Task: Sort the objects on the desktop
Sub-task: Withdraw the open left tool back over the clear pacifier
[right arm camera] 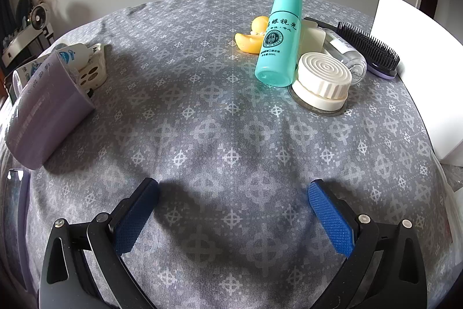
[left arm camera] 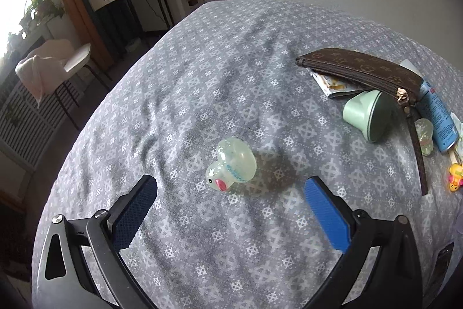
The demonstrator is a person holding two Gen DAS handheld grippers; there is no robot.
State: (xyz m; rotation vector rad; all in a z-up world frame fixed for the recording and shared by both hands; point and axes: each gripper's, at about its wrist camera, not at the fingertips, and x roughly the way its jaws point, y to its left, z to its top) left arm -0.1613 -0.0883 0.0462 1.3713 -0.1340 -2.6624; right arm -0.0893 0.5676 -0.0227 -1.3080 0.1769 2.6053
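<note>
We see the left gripper (left arm camera: 231,194) spread wide — translucent glitter duck toy (left arm camera: 231,164) lies on the grey patterned desk cloth (left arm camera: 202,83) just ahead (untouched). Right gripper (right arm camera: 233,197) also apart, holding nothing.

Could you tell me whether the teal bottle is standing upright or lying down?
Upright: the teal bottle stands on its base on the tablecloth, cap at top.

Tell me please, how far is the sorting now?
Partly done, it seems: bottle, yellow duck and brush sit grouped together. In hand: nothing; left gripper is open near the clear duck, right gripper open over bare cloth. Left: that duck and the purse pile.
</note>
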